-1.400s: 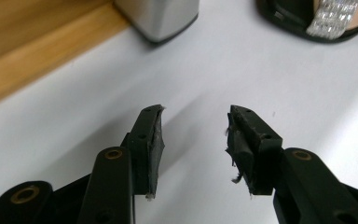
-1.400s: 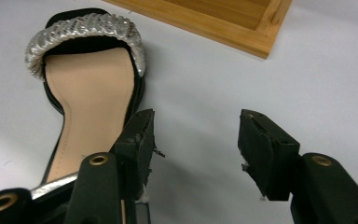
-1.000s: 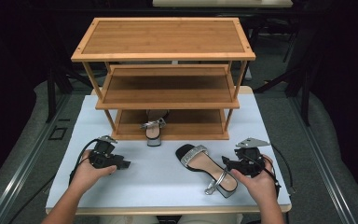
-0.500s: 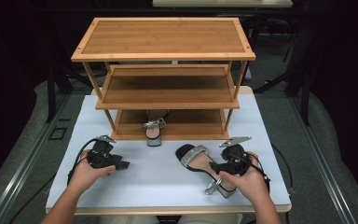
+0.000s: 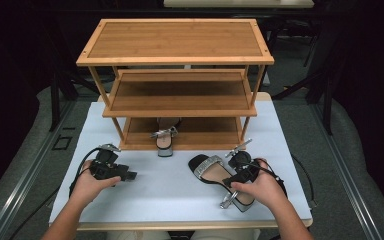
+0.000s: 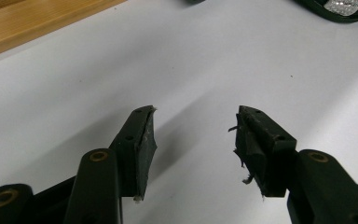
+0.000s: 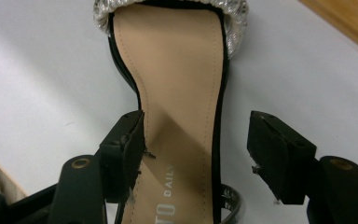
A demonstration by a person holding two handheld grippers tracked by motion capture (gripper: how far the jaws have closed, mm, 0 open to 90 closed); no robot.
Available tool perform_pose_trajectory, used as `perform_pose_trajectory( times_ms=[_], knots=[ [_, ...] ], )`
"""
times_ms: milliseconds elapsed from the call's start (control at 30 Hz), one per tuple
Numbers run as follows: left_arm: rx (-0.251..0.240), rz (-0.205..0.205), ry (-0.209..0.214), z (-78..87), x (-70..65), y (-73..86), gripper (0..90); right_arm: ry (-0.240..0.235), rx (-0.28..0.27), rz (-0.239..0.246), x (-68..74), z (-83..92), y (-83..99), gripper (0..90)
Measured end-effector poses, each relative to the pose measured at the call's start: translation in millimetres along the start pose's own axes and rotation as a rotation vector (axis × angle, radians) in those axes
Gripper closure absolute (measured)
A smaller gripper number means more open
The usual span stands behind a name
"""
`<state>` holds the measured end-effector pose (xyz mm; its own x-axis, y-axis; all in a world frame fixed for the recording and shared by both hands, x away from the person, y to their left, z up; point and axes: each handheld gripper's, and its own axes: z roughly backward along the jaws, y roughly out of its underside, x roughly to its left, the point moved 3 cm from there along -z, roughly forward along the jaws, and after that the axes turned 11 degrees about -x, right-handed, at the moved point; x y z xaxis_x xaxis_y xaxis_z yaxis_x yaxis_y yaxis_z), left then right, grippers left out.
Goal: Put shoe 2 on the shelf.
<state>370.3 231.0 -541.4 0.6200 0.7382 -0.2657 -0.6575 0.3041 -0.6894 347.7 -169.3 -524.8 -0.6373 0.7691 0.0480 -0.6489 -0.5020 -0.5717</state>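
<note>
The right gripper is over the sandal on the desk, jaws spread wide and just having opened further. In the right gripper view the sandal's tan insole runs straight up between the two jaws, the left jaw at the shoe's edge, the right jaw standing clear of the black rim with white desk showing between. No squeeze on the shoe: the pads are not pressing it. The glittery silver strap crosses the toe end at the top of that view.

From above, the sandal lies on the white desk in front of the wooden shelf rack, toe pointing toward the rack, heel toward the person, and the right hand covers the heel end. A thin strap with a buckle trails off near the desk's front edge.

Over on the other side, the left gripper rests low over bare desk, well apart from the sandal. Its jaws are apart too, having just been opening, and the left gripper view shows nothing between them, just white surface.

A second sandal sits on the rack's bottom shelf, its toe poking out over the front edge toward the desk.
</note>
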Motion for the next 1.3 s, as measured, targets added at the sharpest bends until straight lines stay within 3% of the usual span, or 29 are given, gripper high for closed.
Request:
perform_pose_trajectory(
  times_ms=[200, 467, 733, 1300],
  knots=[
    [0.011, 0.003, -0.002, -2.2, 1.8, 1.6, 46.0, -0.035, 0.035, 0.004, 1.9, 1.1, -3.1, 35.9],
    [0.015, 0.010, -0.006, -4.9, 2.5, 3.6, 45.4, -0.042, 0.091, 0.012, 3.4, -4.1, -6.1, 34.2],
    [0.023, 0.012, -0.005, -5.7, 3.1, 4.8, 45.3, -0.031, 0.144, 0.053, 8.7, -9.5, -5.2, 34.3],
    [0.034, 0.011, -0.005, -8.2, 4.1, 6.6, 45.2, -0.012, 0.166, -0.005, 8.8, -14.4, 0.7, 39.9]
  ],
)
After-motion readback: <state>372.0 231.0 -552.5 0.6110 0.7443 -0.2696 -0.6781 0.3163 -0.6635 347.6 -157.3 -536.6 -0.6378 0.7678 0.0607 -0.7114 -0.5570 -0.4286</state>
